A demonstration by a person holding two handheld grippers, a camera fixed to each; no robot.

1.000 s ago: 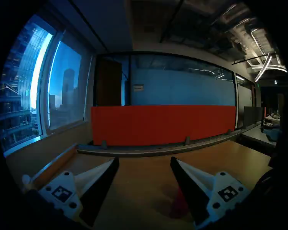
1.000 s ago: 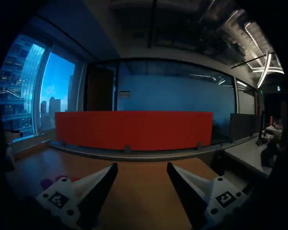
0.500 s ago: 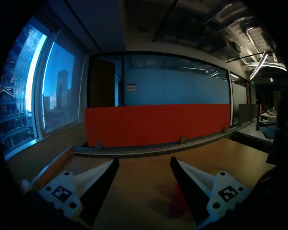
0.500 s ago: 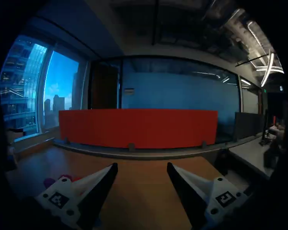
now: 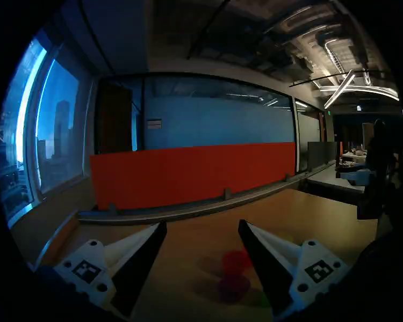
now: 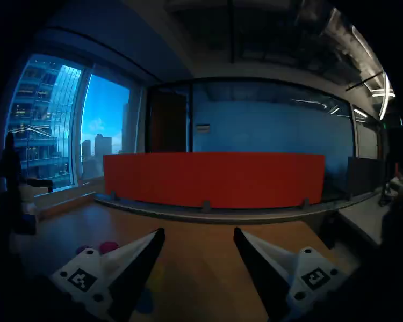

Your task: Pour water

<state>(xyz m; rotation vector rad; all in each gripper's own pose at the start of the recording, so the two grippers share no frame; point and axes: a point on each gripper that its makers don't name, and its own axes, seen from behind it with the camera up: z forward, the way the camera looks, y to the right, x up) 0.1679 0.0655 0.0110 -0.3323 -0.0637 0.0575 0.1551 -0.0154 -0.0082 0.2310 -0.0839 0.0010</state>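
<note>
In the left gripper view my left gripper stands open over a wooden table, nothing between its fingers. A red cup-like thing and a purple one sit on the table low between the fingertips, close to the right finger. In the right gripper view my right gripper is open too and holds nothing. A pink round thing and a darker purple one lie on the table just left of its left finger. A blue round patch shows low by that finger. The room is dim.
A long red divider panel runs across the far edge of the table on a metal rail. Big windows are at the left. Another desk with items stands at the right, where a dark figure shows.
Both views have swung: the left gripper view turned right, bringing the red and purple cups out from behind its right finger. The right gripper view turned left, showing more window and the pink thing.
</note>
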